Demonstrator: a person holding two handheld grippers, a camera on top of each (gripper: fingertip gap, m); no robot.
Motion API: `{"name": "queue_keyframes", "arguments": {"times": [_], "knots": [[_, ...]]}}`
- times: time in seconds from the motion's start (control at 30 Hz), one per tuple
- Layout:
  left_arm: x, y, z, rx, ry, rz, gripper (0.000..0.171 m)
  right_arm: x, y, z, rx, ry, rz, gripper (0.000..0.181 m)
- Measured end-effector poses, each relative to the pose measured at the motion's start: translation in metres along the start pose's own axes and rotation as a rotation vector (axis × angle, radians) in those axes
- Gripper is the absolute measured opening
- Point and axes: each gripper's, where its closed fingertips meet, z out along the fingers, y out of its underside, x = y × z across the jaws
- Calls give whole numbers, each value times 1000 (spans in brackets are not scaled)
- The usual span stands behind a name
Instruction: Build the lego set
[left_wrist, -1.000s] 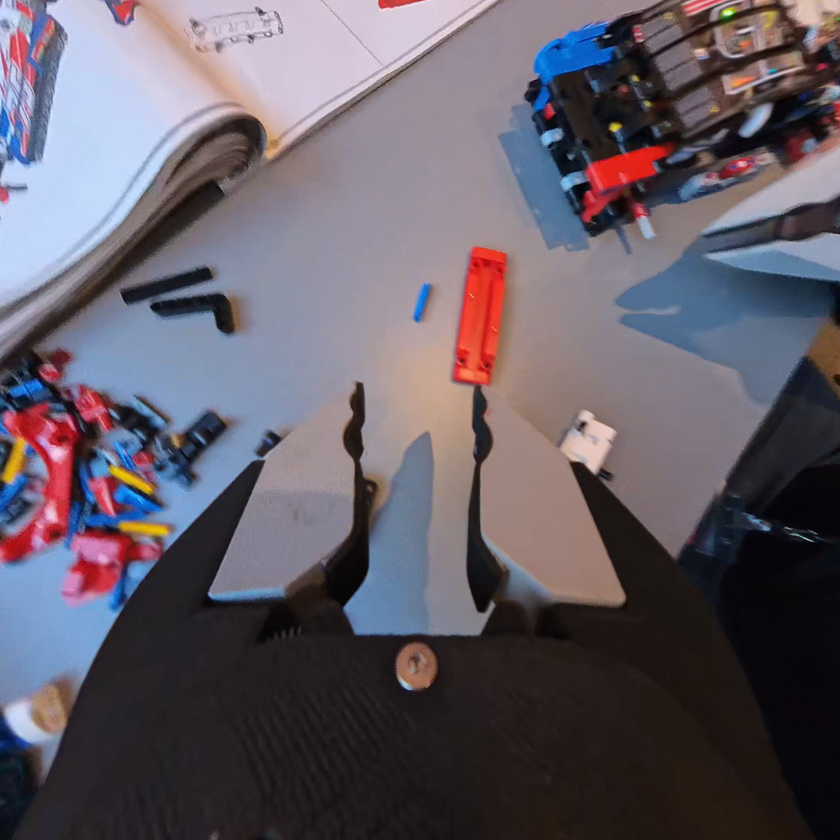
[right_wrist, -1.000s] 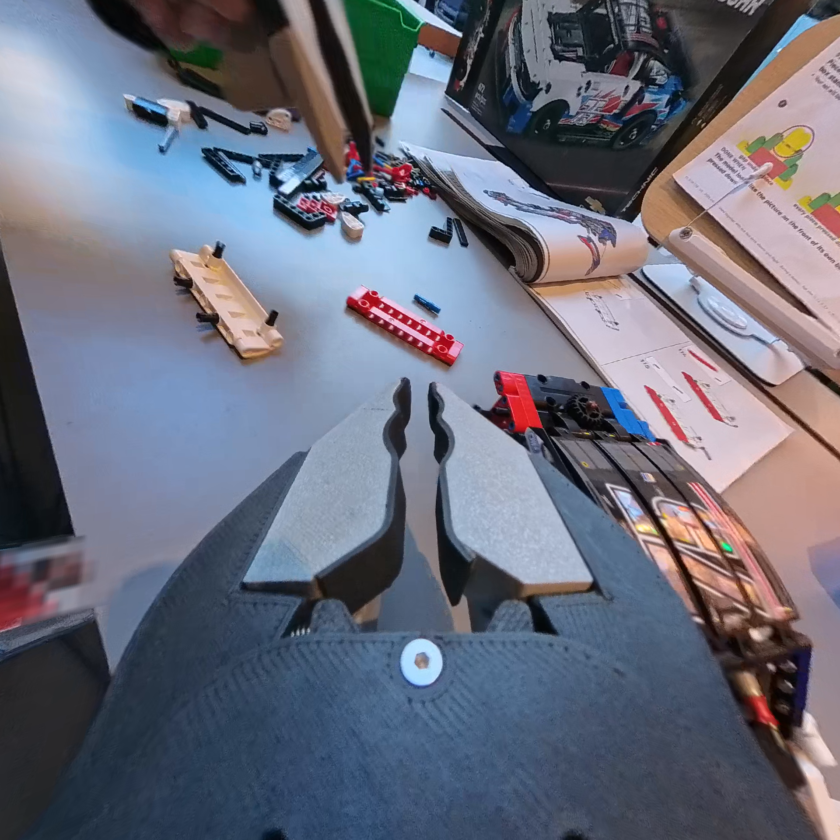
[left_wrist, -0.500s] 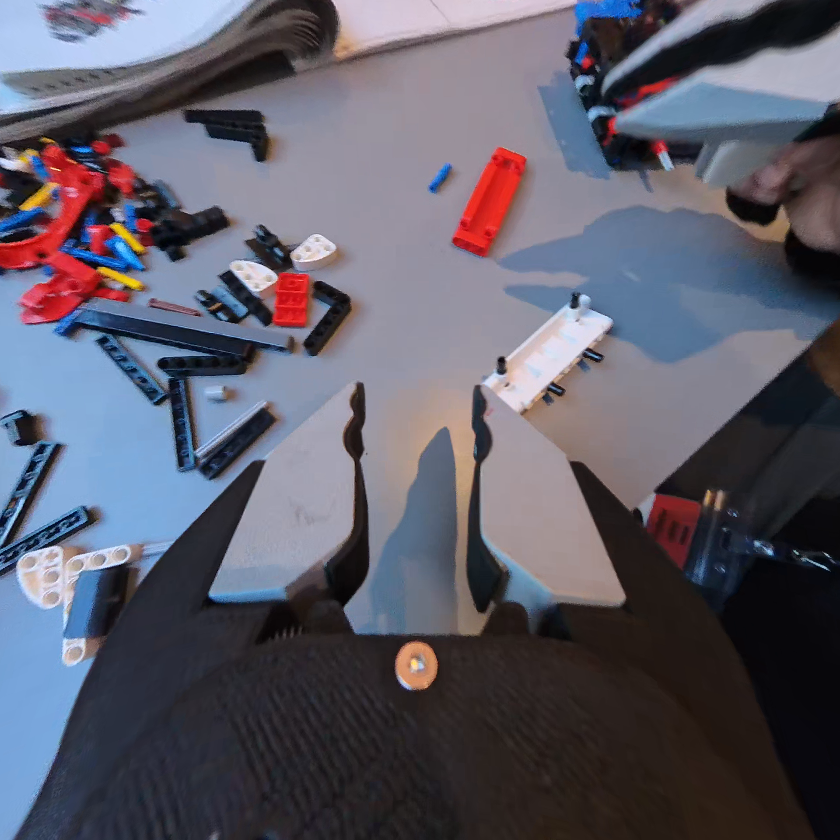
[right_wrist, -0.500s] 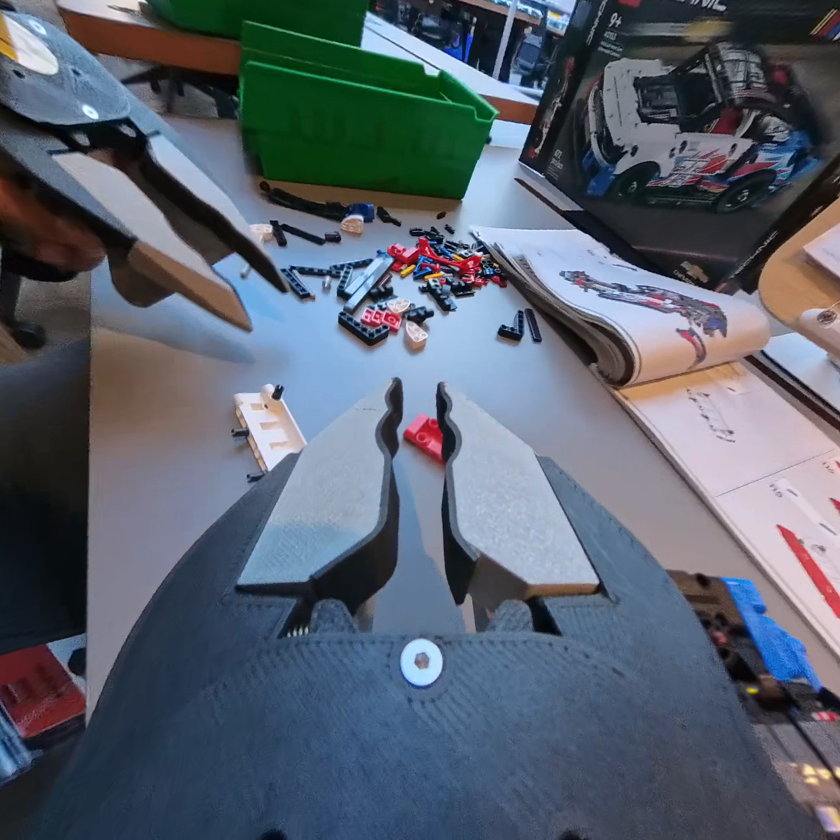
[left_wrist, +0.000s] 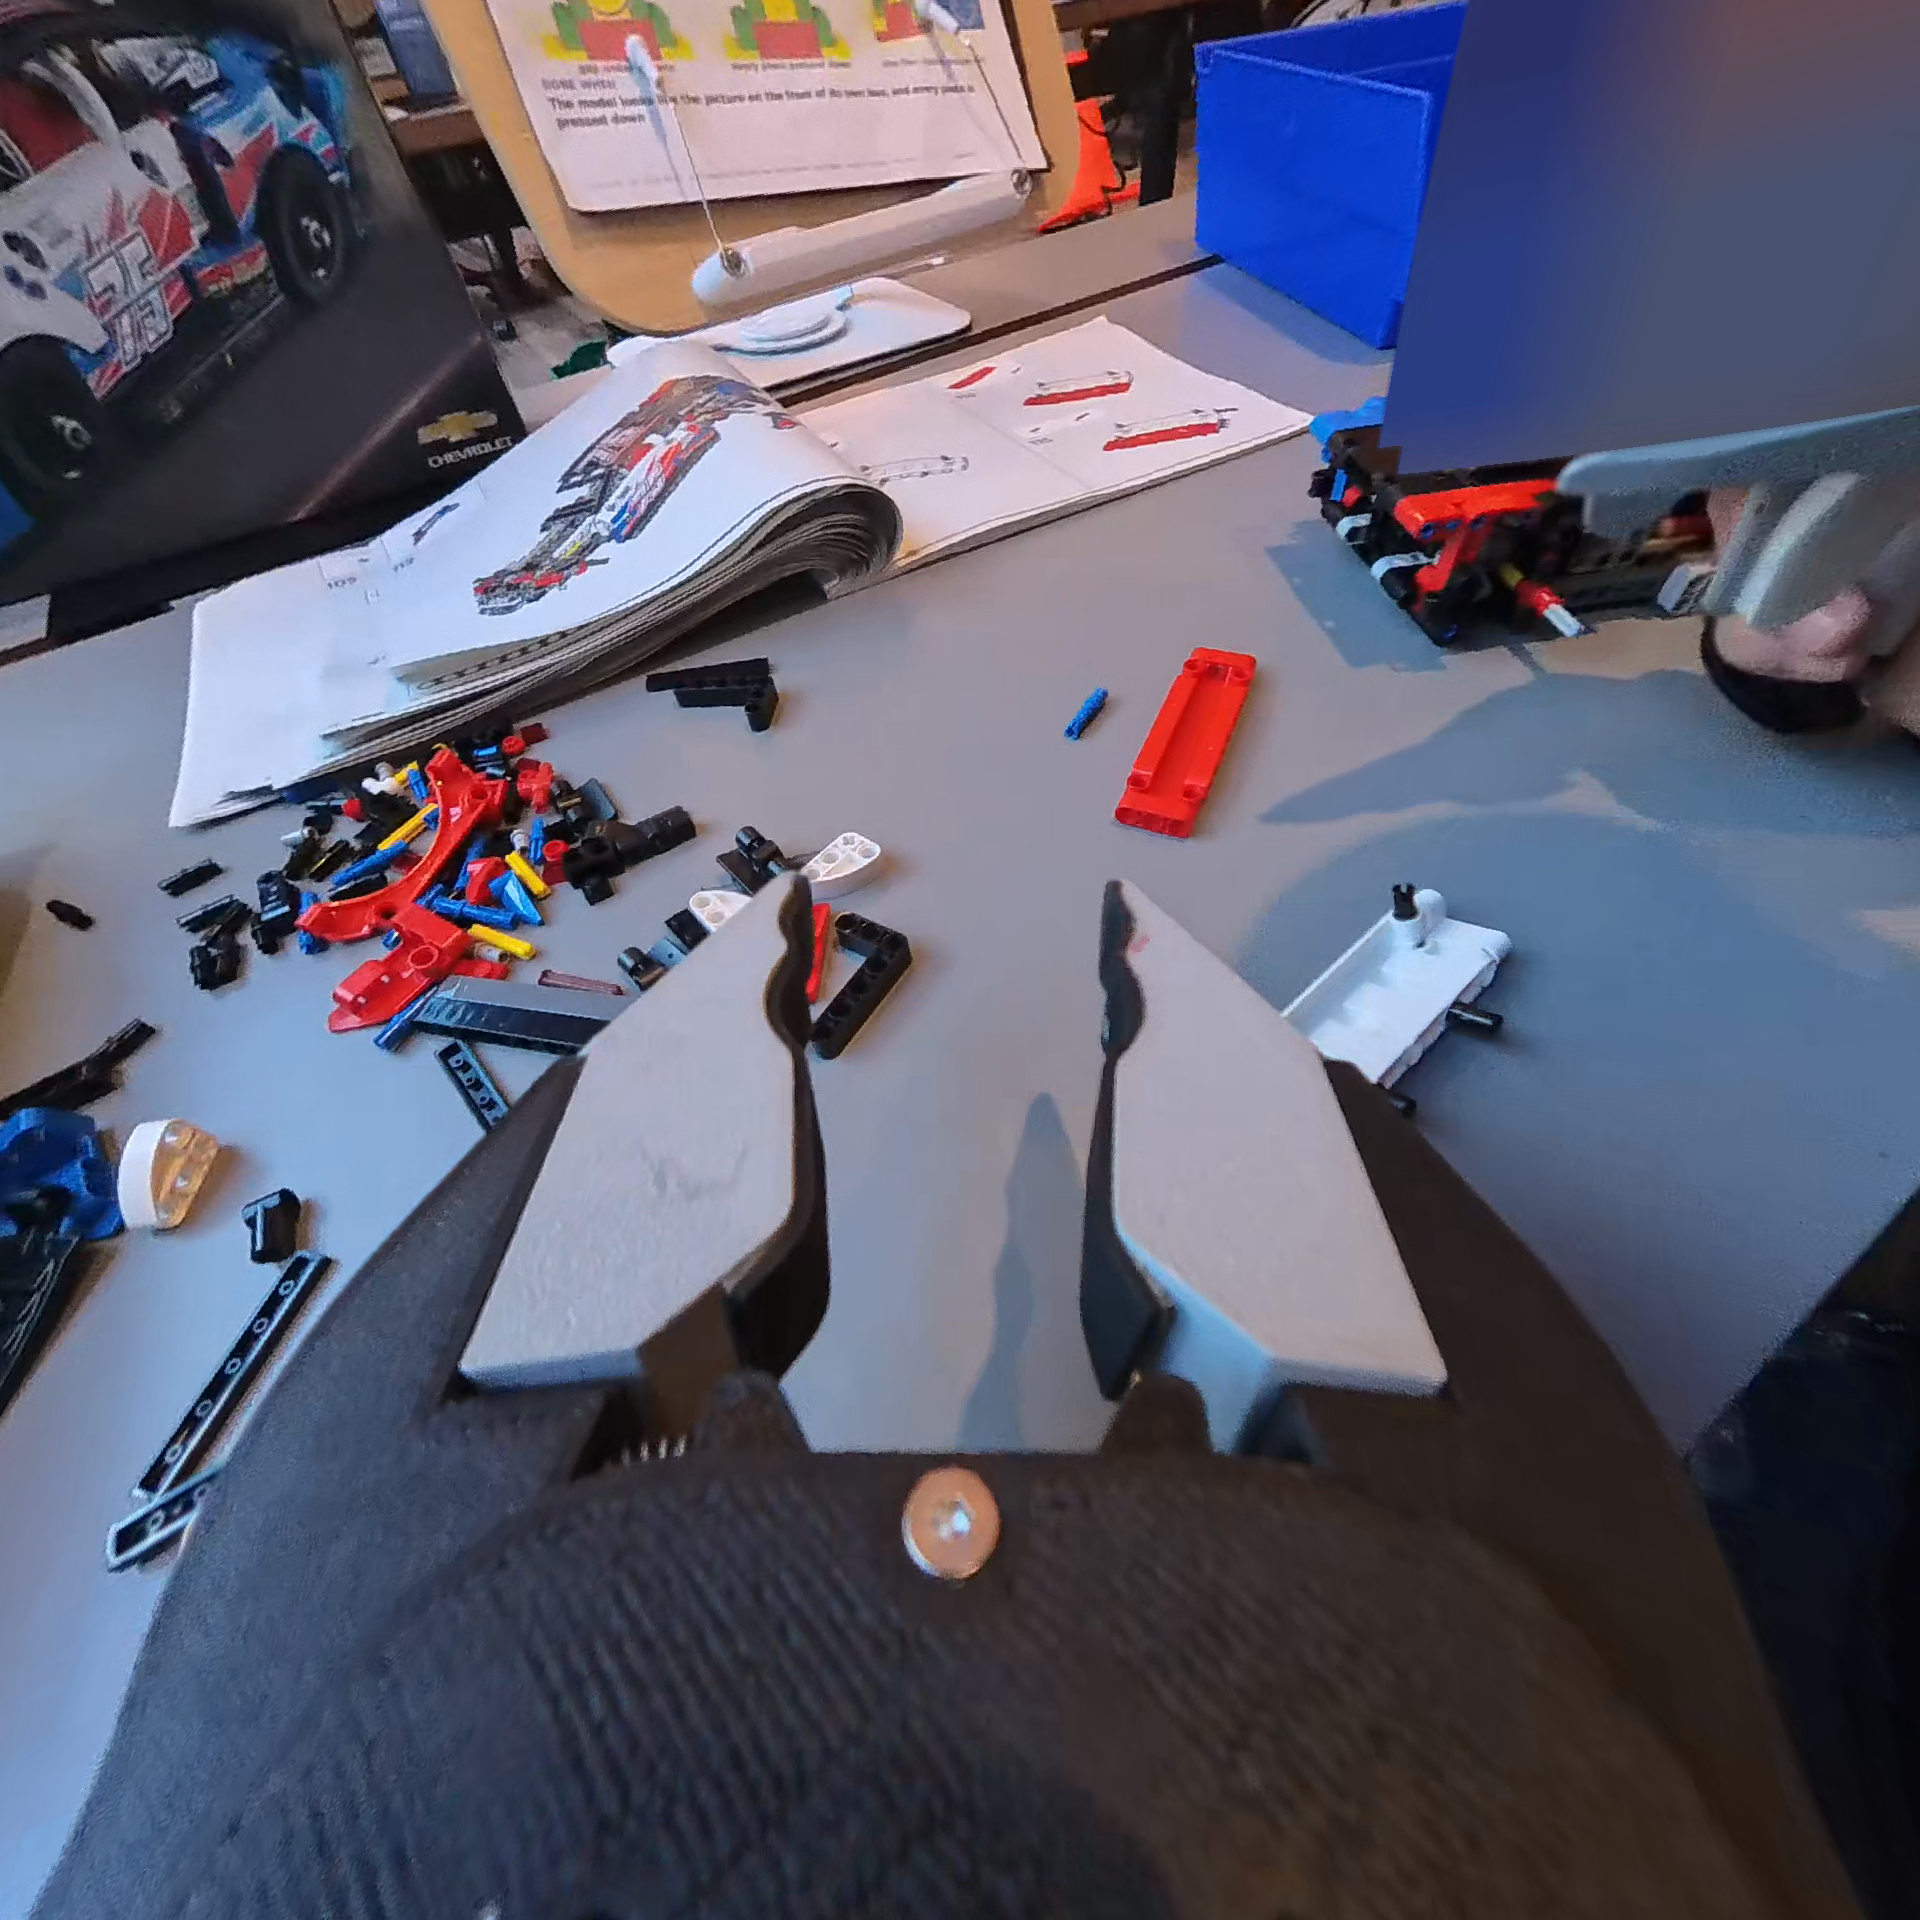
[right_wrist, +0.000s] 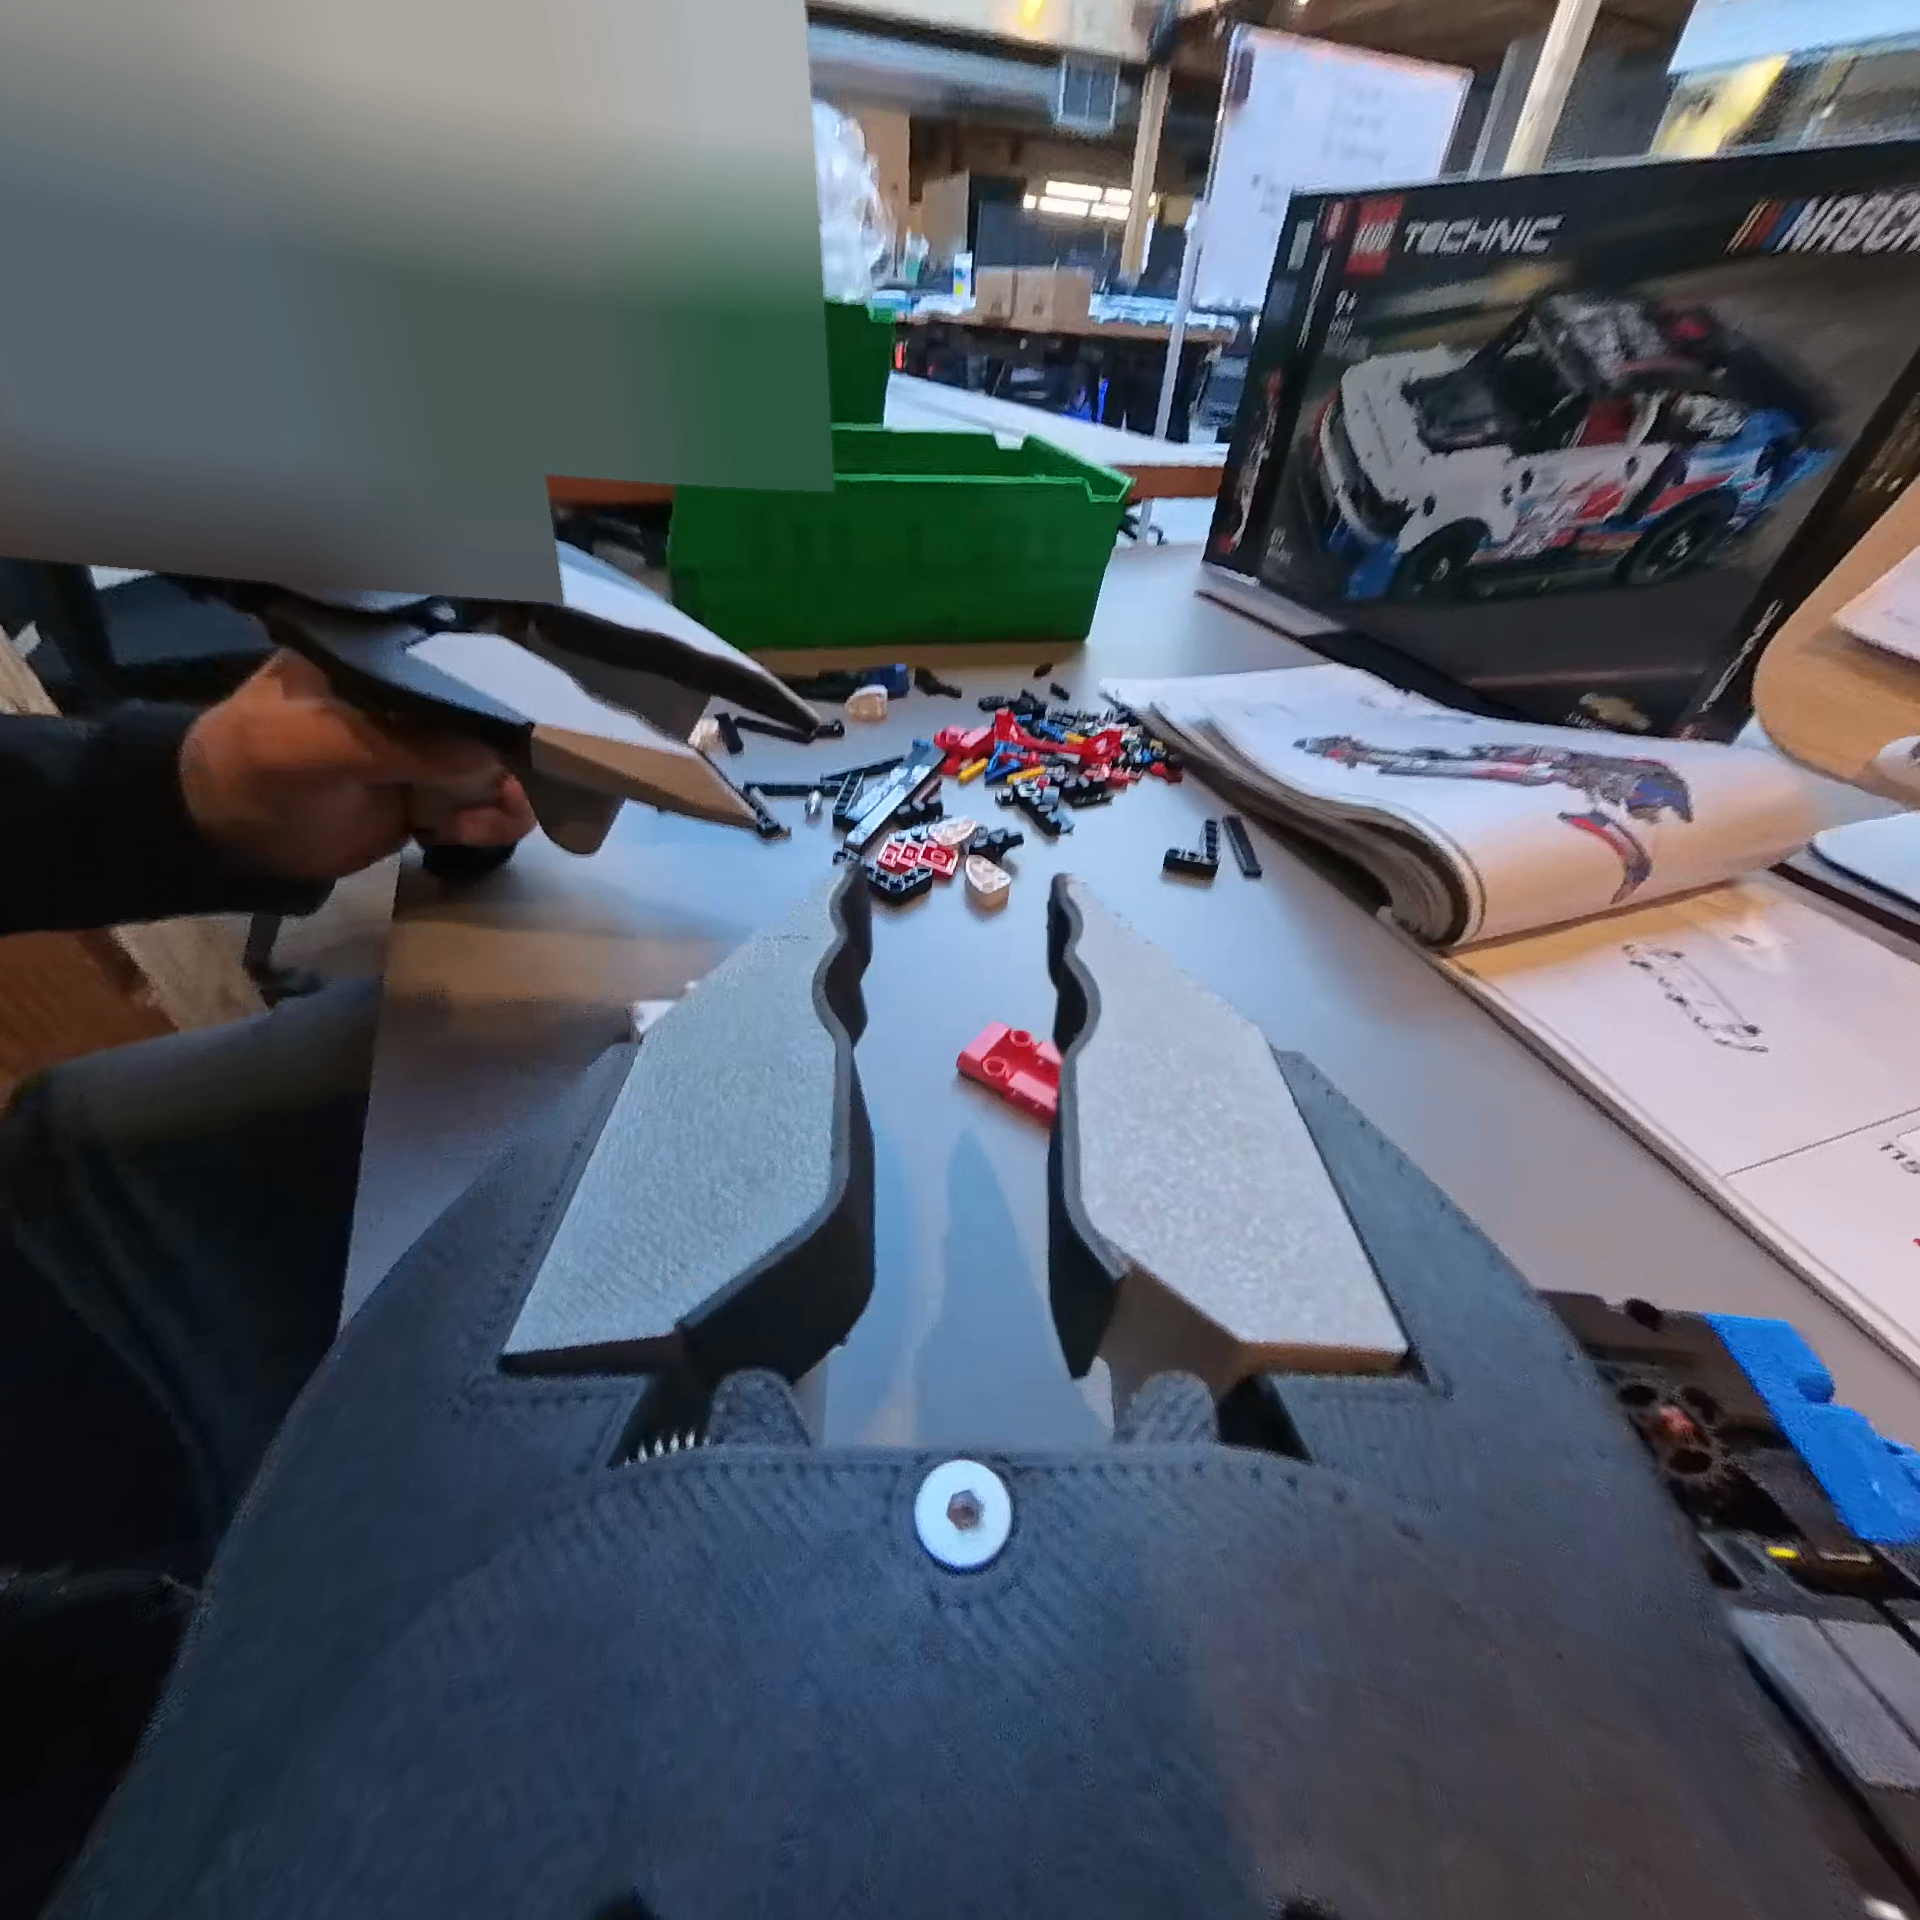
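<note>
grey table — green bin, blue bin, contents hidden

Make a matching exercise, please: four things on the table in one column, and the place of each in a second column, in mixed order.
Things:
1. red flat panel
2. white panel with black pins
3. open instruction booklet
4. green bin

Places:
A. beside the small blue pin
B. behind the loose pile of parts
C. in front of the set's box
D. just right of the open left tool

Pairs: 1-A, 2-D, 3-C, 4-B
</note>
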Motion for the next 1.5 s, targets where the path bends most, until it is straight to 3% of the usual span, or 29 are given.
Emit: {"name": "queue_keyframes", "arguments": {"times": [0.1, 0.33, 0.43, 0.5, 0.57, 0.7, 0.8, 1.07, 1.17, 1.3, 1.5], "knots": [[0, -2, -2, 19, 13, -9, 62, -1, -8, 2, 34, 9, -23, 30], [1, 3, -26, 36, 10, -7, 59, -13, 1, 13, -19, -4, -90, 25], [-11, 13, -42, 20, -84, 30, 39, -12, 5, 16, -40, 1, -92, 25], [-30, 24, -49, -36, -187, 54, 23, -11, 9, 17, -58, 8, -92, 24], [-47, 31, -55, -90, -235, 7, 25, -10, 13, 19, -80, 11, -94, 24], [-57, 48, -56, -185, -132, -201, 12, -10, 22, 23, -124, 4, -97, 23], [-65, 61, -50, -324, -75, -290, 15, -11, 30, 26, -167, -4, -95, 23], [-125, 21, -6, -390, -126, -176, 27, -16, 30, 26, -173, -20, -113, 22], [-147, 19, 11, -424, -167, -184, 27, -16, 30, 26, -171, -22, -114, 22], [-183, 24, 1, -474, -270, -155, 26, -13, 29, 23, -163, -16, -114, 22], [-225, 13, -14, -400, -355, -295, 27, -4, 29, 22, -157, 12, -82, 21]]}}
